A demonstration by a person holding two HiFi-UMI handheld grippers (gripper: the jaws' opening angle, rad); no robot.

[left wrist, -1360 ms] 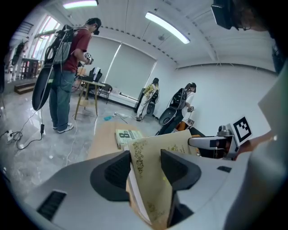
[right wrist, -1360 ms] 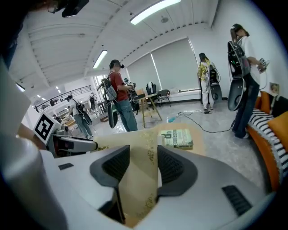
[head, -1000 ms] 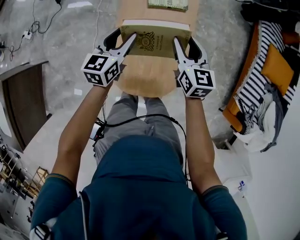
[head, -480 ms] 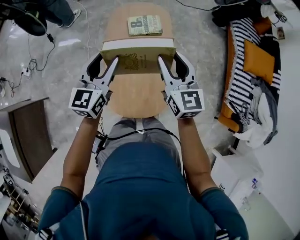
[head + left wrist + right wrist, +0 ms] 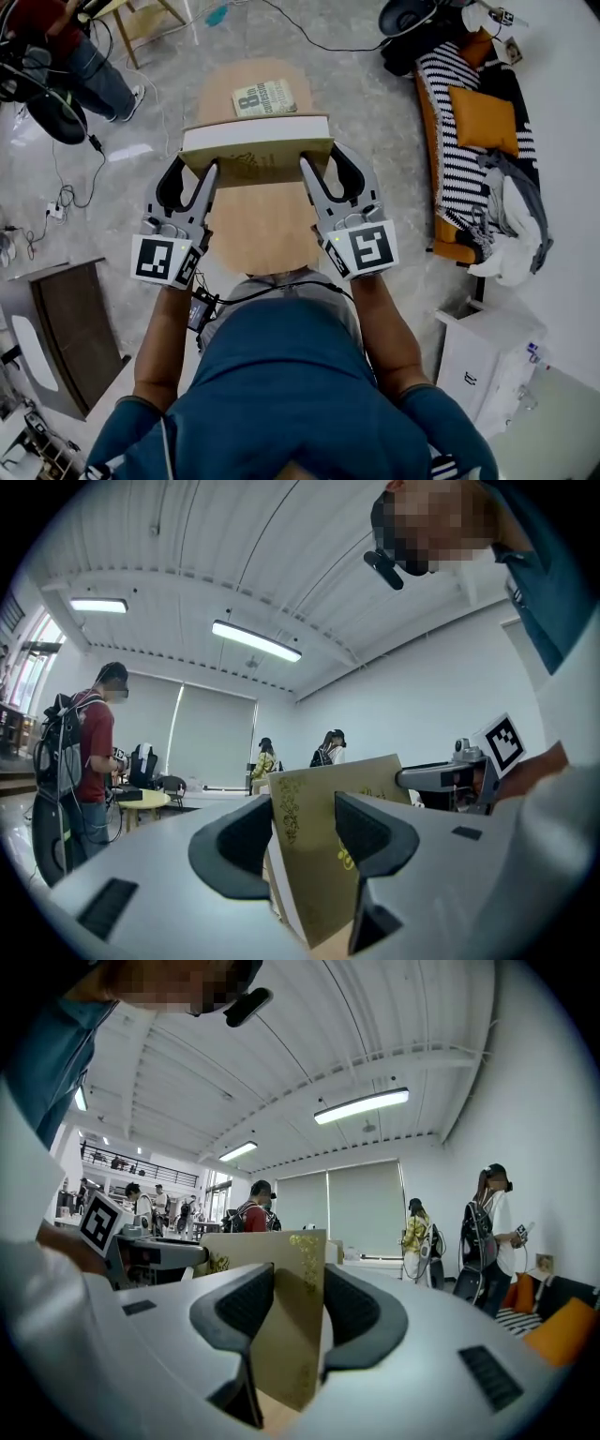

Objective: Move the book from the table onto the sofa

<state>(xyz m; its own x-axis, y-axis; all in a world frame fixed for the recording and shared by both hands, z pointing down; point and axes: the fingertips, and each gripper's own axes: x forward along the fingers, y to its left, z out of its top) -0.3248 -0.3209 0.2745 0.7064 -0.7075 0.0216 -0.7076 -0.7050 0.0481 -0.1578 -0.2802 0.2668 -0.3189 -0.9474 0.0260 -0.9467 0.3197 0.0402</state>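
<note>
The book [image 5: 258, 155], olive-gold cover with a thick white page edge, hangs level above the oval wooden table [image 5: 267, 230], carried by both grippers. My left gripper [image 5: 208, 174] is shut on its left edge and my right gripper [image 5: 308, 171] on its right edge. In the left gripper view the cover [image 5: 323, 855] stands pinched between the dark pads [image 5: 367, 832]. The right gripper view shows the book [image 5: 286, 1335] held the same way; those jaws have just been closing on it. The sofa [image 5: 441, 187], orange with a striped throw, lies to the right.
A second, smaller book [image 5: 264, 97] lies at the table's far end. An orange cushion [image 5: 483, 119] and bundled clothes [image 5: 511, 225] sit on the sofa. A white cabinet [image 5: 487, 352] stands at lower right, a dark cabinet [image 5: 56, 319] at left. A person [image 5: 56, 66] stands at far left.
Both grippers have risen with the book, which has come clear off the table. The table and floor now look farther below, and more of the sofa shows.
</note>
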